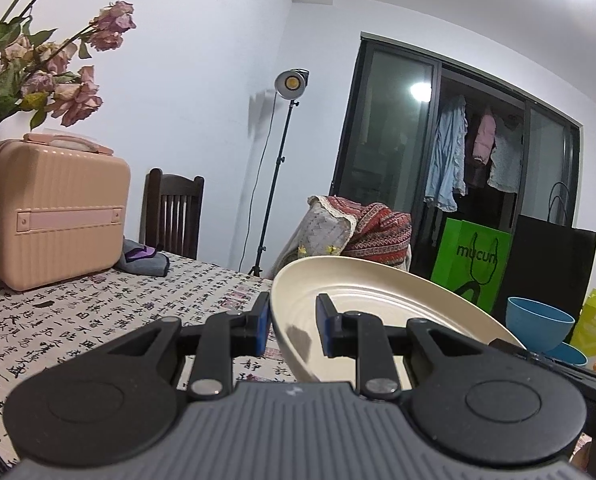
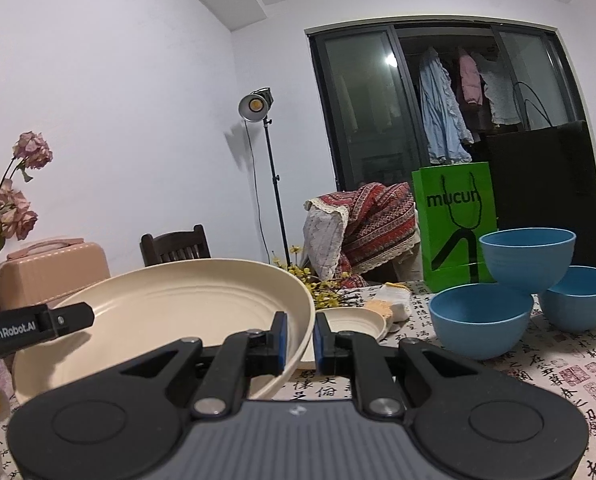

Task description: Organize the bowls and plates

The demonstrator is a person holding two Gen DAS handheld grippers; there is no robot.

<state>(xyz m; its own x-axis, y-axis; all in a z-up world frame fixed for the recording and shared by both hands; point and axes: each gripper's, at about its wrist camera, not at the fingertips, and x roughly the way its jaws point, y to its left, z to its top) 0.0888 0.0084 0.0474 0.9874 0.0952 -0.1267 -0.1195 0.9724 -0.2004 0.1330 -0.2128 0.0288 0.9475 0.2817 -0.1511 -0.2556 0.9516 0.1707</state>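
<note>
Right wrist view: both claws [image 2: 298, 338] near level, pinching cream plate [image 2: 178, 312] rims.

Left hand-held gripper [image 1: 292, 326] clamps the cream plate's [image 1: 378, 300] rim above the table [image 1: 98, 312].

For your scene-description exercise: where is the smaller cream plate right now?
In the right wrist view, the smaller cream plate lies on the tablecloth just right of centre, beyond the right gripper, left of the three blue bowls.

"mucun" on green bag [image 2: 454, 224]; "GenRobot.AI" on left gripper [image 2: 64, 322].
</note>
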